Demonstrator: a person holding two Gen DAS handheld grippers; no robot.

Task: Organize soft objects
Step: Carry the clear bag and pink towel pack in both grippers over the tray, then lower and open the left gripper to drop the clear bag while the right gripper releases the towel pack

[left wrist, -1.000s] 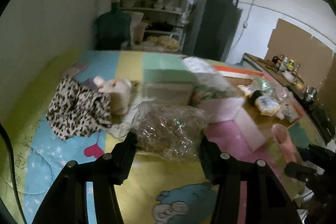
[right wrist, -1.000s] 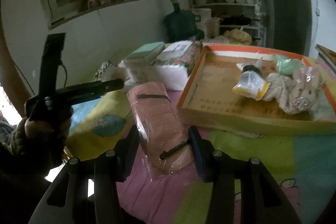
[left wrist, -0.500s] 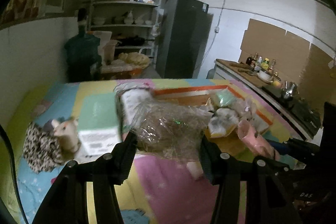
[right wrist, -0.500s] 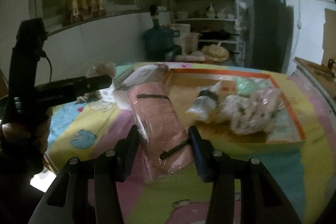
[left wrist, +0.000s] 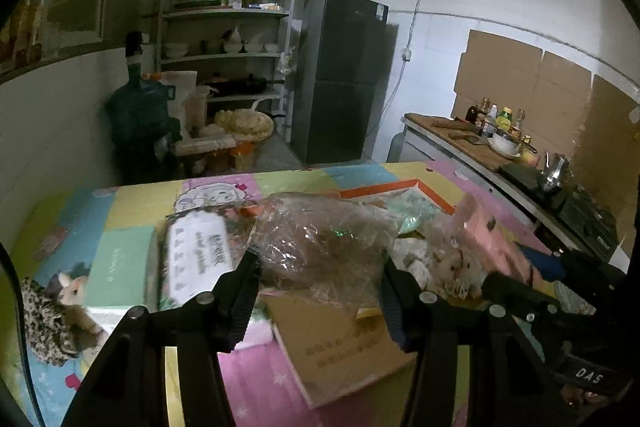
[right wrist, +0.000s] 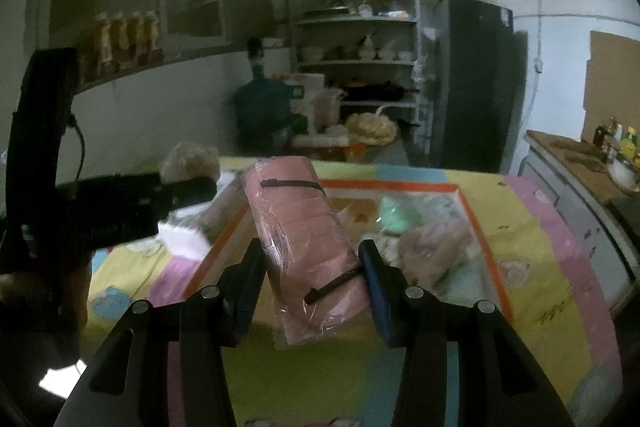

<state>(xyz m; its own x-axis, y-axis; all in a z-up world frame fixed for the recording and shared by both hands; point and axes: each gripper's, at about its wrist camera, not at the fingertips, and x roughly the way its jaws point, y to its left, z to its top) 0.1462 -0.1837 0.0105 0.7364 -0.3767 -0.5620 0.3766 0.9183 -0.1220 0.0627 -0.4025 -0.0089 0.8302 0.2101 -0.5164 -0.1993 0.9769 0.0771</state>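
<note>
Claws [left wrist: 320, 291] [right wrist: 310, 277] each grip your packets, brown bundle [left wrist: 324, 243] left, pink roll [right wrist: 304, 227] right, carried above the orange-rimmed tray [right wrist: 476, 219] for dropping.

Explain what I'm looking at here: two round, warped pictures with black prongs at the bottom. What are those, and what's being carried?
There is no robot arm. A person holds tongs in each hand, each with a wide-angle camera looking along its fingers.

In the left-hand view, the left tongs grip a crinkly clear bag with something brown inside.

In the right-hand view, the right tongs grip a pink wrapped pack.

Below lies a colourful cartoon mat with an orange-rimmed cardboard tray holding soft things, a mint bundle among them. A leopard-print cloth and a small plush animal lie at the mat's left side.
</note>
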